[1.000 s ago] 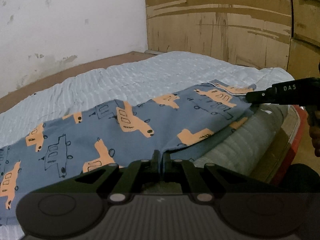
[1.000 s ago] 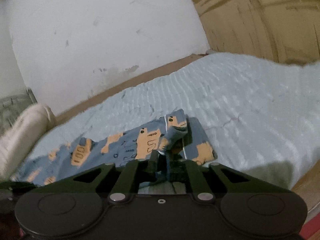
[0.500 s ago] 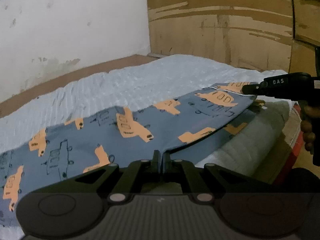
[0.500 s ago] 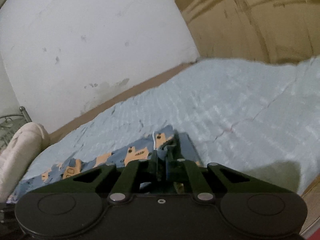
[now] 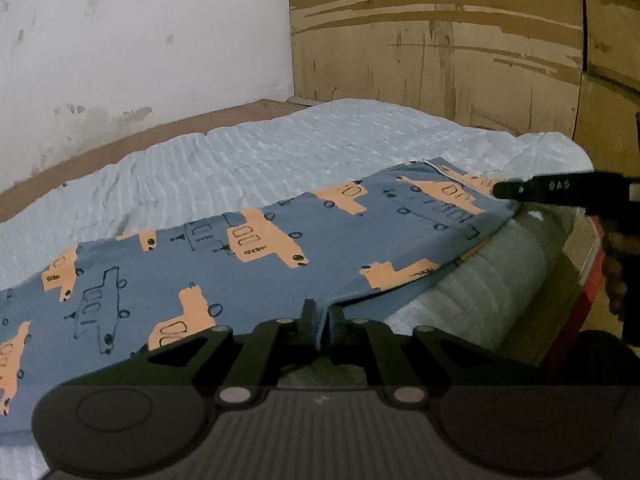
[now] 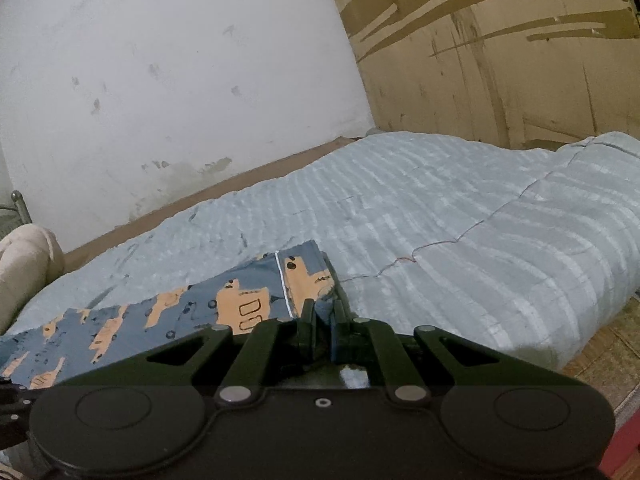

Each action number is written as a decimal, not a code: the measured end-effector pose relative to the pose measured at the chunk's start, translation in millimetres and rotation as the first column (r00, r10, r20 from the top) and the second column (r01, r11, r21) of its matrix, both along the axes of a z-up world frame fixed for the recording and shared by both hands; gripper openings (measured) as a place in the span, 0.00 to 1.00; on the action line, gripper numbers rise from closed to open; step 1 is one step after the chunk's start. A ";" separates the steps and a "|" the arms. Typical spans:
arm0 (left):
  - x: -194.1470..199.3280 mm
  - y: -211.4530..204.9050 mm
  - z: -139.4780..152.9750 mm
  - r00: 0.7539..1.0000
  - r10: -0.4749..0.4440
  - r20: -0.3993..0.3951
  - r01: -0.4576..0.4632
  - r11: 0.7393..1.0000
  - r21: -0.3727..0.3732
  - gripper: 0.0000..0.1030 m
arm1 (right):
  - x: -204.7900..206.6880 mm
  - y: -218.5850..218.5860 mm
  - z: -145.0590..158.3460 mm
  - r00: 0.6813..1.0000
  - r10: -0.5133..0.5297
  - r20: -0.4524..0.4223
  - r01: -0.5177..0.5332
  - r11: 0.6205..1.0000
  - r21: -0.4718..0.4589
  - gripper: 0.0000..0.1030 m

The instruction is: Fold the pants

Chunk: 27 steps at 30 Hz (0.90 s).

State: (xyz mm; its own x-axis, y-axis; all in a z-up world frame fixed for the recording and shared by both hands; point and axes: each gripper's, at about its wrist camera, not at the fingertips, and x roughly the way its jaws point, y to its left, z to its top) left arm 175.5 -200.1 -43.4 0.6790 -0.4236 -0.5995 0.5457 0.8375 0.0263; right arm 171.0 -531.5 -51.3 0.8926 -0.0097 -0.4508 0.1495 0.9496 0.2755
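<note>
A pale blue quilted bed (image 5: 280, 152) carries blue cotton pants printed with orange trucks (image 5: 248, 264), stretched flat. The left gripper (image 5: 319, 320) and right gripper (image 6: 320, 316), jaws pinched closed on its near edge, lift it, probably to fold across.

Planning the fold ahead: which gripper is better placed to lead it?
Likely right. The right gripper pinches the pants at their end corner; the left gripper pinches mid-edge.
</note>
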 end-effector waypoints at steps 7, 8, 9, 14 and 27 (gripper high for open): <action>1.9 14.0 7.4 0.995 0.088 -0.042 -0.090 0.994 -0.065 0.73 | -5.7 24.6 6.9 1.000 -0.004 0.008 0.006 0.954 -0.301 0.49; 1.9 17.4 8.6 0.993 0.112 -0.047 -0.115 0.991 -0.075 0.80 | -7.1 28.1 9.3 1.000 -0.004 0.014 0.008 0.944 -0.329 0.55; 1.7 20.8 9.4 0.989 0.142 -0.048 -0.146 0.986 -0.082 0.90 | -8.2 32.2 11.6 1.000 -0.005 0.023 0.013 0.935 -0.356 0.69; 8.6 47.6 4.8 0.947 0.313 -0.070 -0.318 0.945 -0.078 0.94 | -5.4 68.9 17.9 0.993 0.113 0.041 -0.086 0.905 -0.416 0.93; -1.5 161.9 6.7 0.882 0.465 -0.074 -0.470 0.879 -0.079 0.94 | 10.4 94.5 -11.2 0.970 0.220 -0.099 -0.241 0.899 -0.366 0.99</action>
